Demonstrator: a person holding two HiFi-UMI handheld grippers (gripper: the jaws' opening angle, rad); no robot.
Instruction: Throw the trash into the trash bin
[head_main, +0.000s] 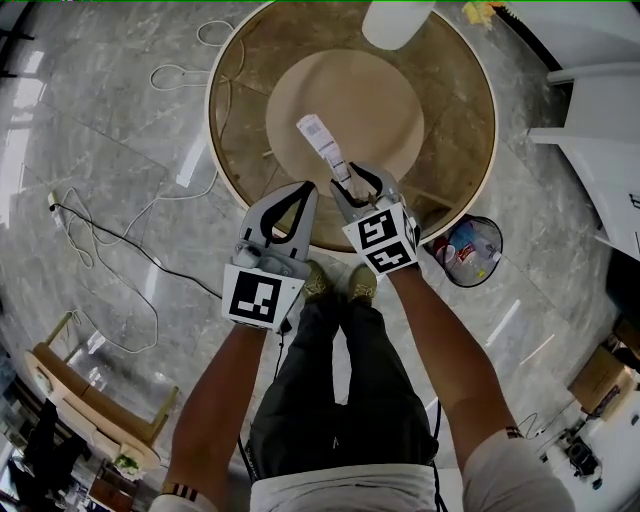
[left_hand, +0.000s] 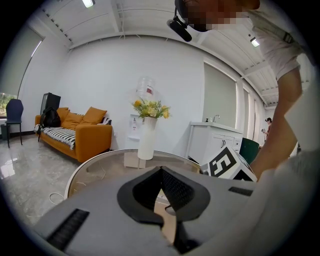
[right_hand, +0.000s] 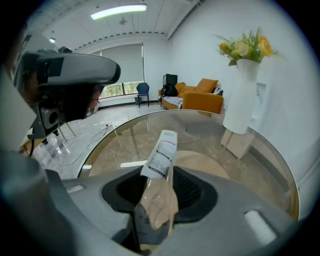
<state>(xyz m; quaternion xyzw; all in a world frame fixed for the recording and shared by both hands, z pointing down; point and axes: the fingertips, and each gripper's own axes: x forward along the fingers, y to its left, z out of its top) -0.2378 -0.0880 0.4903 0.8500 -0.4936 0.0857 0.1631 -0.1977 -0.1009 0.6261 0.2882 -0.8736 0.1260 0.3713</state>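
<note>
Over the near left edge of the round glass table (head_main: 232, 150), the left claw (head_main: 306, 188) has its jaws pressed together at the tips with nothing between them; its own view (left_hand: 161, 172) looks across the table toward a white vase (left_hand: 147, 137) of flowers. Just beside it, the right claw (head_main: 350, 182) is clamped on a clear plastic wrapper (head_main: 322, 140) with a printed white label, which sticks up and out over the table's middle (right_hand: 161, 155). The trash bin (head_main: 470, 252) stands on the floor just off the table's right edge, already holding some rubbish.
</note>
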